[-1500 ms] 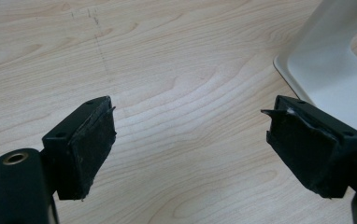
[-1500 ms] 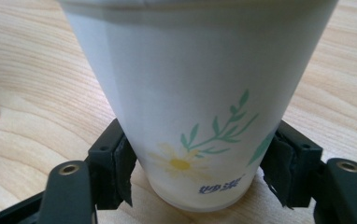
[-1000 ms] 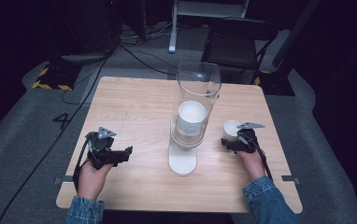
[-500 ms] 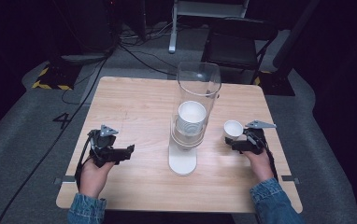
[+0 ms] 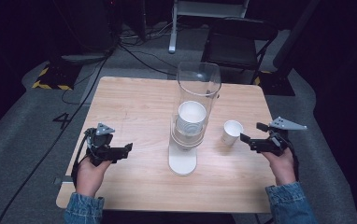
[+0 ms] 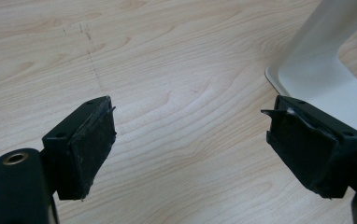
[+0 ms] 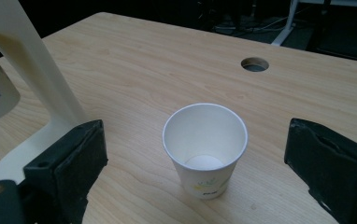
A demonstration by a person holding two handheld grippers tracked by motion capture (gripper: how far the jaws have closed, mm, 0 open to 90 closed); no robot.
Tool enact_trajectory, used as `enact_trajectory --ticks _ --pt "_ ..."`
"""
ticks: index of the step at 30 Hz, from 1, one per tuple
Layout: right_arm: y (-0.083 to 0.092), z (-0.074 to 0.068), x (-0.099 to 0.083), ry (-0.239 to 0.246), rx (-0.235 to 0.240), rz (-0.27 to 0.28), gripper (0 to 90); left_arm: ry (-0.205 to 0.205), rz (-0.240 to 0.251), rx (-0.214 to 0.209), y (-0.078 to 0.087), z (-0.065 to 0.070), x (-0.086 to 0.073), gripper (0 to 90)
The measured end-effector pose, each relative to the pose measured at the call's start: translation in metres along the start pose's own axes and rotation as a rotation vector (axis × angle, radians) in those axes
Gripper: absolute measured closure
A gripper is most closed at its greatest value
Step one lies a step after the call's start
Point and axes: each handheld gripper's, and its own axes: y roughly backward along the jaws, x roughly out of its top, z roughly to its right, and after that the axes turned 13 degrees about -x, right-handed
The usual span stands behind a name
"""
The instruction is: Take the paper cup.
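Observation:
A white paper cup (image 5: 232,132) (image 7: 205,149) stands upright and empty on the wooden table (image 5: 134,107), right of a cup dispenser (image 5: 196,93). The dispenser is a clear tube with a stack of cups (image 5: 191,119) inside, on a white base (image 5: 182,162) (image 6: 321,79). My right gripper (image 5: 253,132) (image 7: 197,140) hovers just right of the cup. Its jaws have just been opening, stand wide, point at the cup and hold nothing. My left gripper (image 5: 123,151) (image 6: 190,140) rests low at the table's left, open over bare wood.
The dispenser's white post (image 7: 32,70) rises left of the cup in the right gripper view. A round cable hole (image 7: 254,64) lies in the tabletop beyond the cup. A dark chair (image 5: 242,42) and cables sit on the floor behind the table.
The right gripper let go of the paper cup, opened wide and drew back to the right and upward. The cup stays standing on the table. The left gripper has not moved.

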Motion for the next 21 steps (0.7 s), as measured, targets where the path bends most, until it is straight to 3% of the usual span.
enact_trajectory --ticks 7,10,15,17,21 --pt "0.02 0.01 0.002 0.008 -0.003 0.021 7.4 -0.013 -0.002 -0.017 0.002 -0.003 -0.001 15.4" --pt "0.029 0.016 0.001 -0.001 -0.007 -0.009 15.3 -0.021 0.0 -0.024 0.002 -0.005 -0.002 15.4" --pt "0.038 0.021 -0.001 0.007 -0.038 -0.022 14.8 -0.016 0.01 -0.034 0.003 -0.007 -0.003 15.4" --pt "0.041 0.027 -0.006 0.041 -0.052 -0.031 14.8 -0.015 0.007 -0.033 0.004 -0.008 -0.004 15.4" --pt "0.042 0.038 -0.014 0.035 -0.068 -0.056 14.9 -0.019 0.003 -0.021 0.004 -0.011 -0.005 15.4"
